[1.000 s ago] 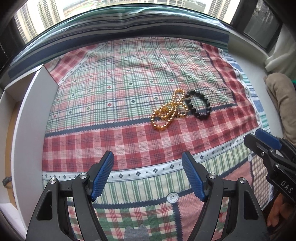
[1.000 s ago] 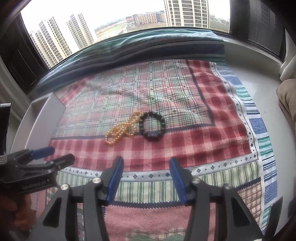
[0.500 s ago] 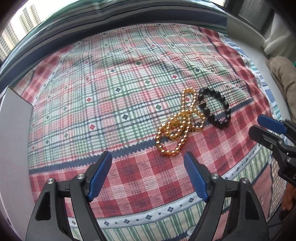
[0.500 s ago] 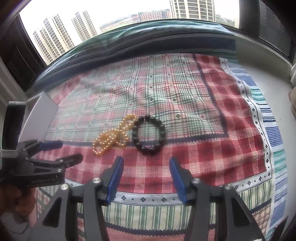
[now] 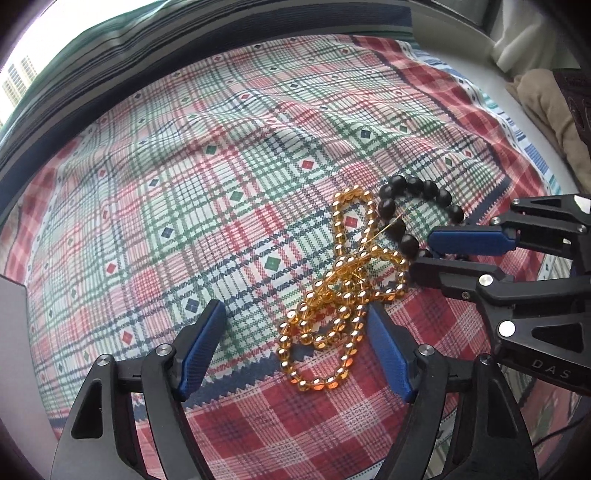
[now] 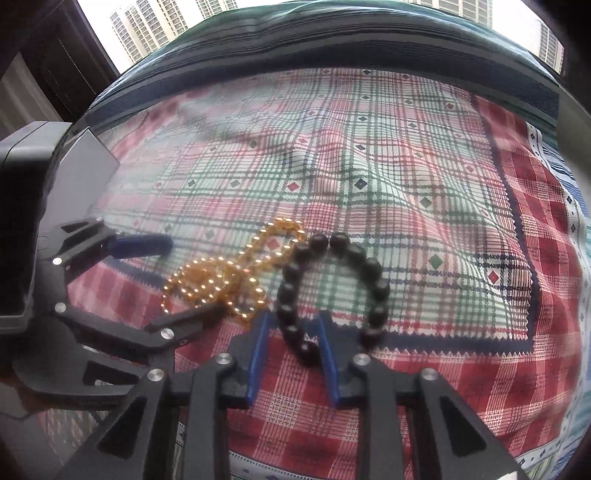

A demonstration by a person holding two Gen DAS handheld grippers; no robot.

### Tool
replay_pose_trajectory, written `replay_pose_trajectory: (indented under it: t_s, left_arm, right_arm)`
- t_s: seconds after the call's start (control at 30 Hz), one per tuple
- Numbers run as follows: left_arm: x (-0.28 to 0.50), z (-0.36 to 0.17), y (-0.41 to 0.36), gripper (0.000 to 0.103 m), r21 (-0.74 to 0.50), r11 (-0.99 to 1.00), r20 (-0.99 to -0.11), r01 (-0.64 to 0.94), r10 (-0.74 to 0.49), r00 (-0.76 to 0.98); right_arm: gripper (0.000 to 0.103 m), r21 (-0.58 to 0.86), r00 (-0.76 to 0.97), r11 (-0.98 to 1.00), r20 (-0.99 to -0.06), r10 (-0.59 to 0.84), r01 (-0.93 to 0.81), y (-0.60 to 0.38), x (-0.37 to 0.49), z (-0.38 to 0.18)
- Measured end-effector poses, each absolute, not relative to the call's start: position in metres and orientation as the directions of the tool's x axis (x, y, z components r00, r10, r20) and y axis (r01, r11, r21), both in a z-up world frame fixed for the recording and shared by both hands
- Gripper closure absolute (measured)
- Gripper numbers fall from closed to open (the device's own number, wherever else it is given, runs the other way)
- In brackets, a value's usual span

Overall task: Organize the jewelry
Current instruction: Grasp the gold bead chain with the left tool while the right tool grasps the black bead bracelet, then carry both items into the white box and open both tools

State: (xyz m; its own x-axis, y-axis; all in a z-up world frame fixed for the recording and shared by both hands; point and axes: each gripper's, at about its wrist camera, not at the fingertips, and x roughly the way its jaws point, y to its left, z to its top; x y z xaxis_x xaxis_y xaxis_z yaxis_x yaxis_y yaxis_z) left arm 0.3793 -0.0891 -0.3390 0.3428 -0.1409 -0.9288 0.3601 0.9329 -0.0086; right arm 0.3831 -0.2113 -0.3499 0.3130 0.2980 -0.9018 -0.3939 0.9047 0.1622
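On the plaid cloth (image 5: 207,192), the right claw (image 6: 291,354) is closing around the black bracelet (image 6: 373,266); the left claw (image 5: 295,354), wide and empty, is narrowing beside the gold beads (image 5: 332,295). Grip one bead squarely.

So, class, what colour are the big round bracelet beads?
Black bracelet, seen best in the right wrist view.

A plaid cloth (image 5: 207,206) in red, green and white checks with small diamond motifs covers the surface, rumpled into soft folds toward twelve o'clock. A dark striped band (image 5: 221,48) runs along its far edge. At nine o'clock stands a pale grey panel (image 5: 14,350). A beige fabric bundle (image 5: 546,99) lies at two o'clock. Beyond the window rise tall apartment towers (image 6: 147,22).
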Motion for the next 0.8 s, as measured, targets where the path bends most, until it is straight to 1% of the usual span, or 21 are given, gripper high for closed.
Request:
replay_pose_trajectory:
  t_s: [0.03, 0.07, 0.1, 0.13, 0.27, 0.3, 0.4, 0.6, 0.7, 0.8]
  left_arm:
    - [0.38, -0.339, -0.09, 0.036, -0.01, 0.931, -0.925, 0.365, -0.147, 0.349]
    - [0.38, -0.337, -0.091, 0.046, -0.013, 0.926, -0.92, 0.377, -0.159, 0.359]
    - [0.379, -0.335, -0.092, 0.074, -0.012, 0.92, -0.916, 0.392, -0.167, 0.365]
    - [0.379, -0.334, -0.094, 0.083, -0.007, 0.918, -0.918, 0.396, -0.163, 0.362]
    - [0.38, -0.328, -0.084, 0.088, -0.102, 0.938, -0.917, 0.331, -0.218, 0.334]
    - [0.377, -0.324, -0.079, 0.098, -0.125, 0.941, -0.912, 0.314, -0.233, 0.336]
    - [0.365, -0.304, -0.065, 0.098, -0.189, 0.948, -0.896, 0.256, -0.273, 0.351]
    - [0.322, -0.243, -0.037, 0.098, -0.252, 0.954, -0.862, 0.163, -0.298, 0.41]
    - [0.297, -0.21, -0.013, 0.098, -0.256, 0.96, -0.854, 0.111, -0.279, 0.439]
    - [0.267, -0.176, 0.021, 0.098, -0.256, 0.966, -0.848, 0.039, -0.244, 0.47]
  right_arm:
    - [0.079, 0.155, 0.318, 0.901, -0.9, 0.298, -0.405, -0.21, 0.385, -0.351]
    - [0.082, 0.139, 0.318, 0.896, -0.903, 0.289, -0.421, -0.207, 0.386, -0.351]
    - [0.089, 0.114, 0.32, 0.893, -0.908, 0.271, -0.435, -0.204, 0.387, -0.351]
    - [0.091, 0.101, 0.315, 0.89, -0.912, 0.261, -0.444, -0.203, 0.388, -0.35]
    - [0.091, 0.149, 0.289, 0.898, -0.914, 0.285, -0.414, -0.207, 0.391, -0.344]
    - [0.091, 0.172, 0.289, 0.903, -0.909, 0.3, -0.394, -0.21, 0.391, -0.34]
    - [0.091, 0.242, 0.302, 0.906, -0.886, 0.352, -0.347, -0.219, 0.384, -0.318]
    - [0.091, 0.352, 0.328, 0.885, -0.834, 0.444, -0.304, -0.221, 0.36, -0.267]
    - [0.091, 0.395, 0.334, 0.87, -0.81, 0.481, -0.295, -0.217, 0.344, -0.241]
    - [0.091, 0.407, 0.335, 0.856, -0.797, 0.503, -0.318, -0.205, 0.328, -0.215]
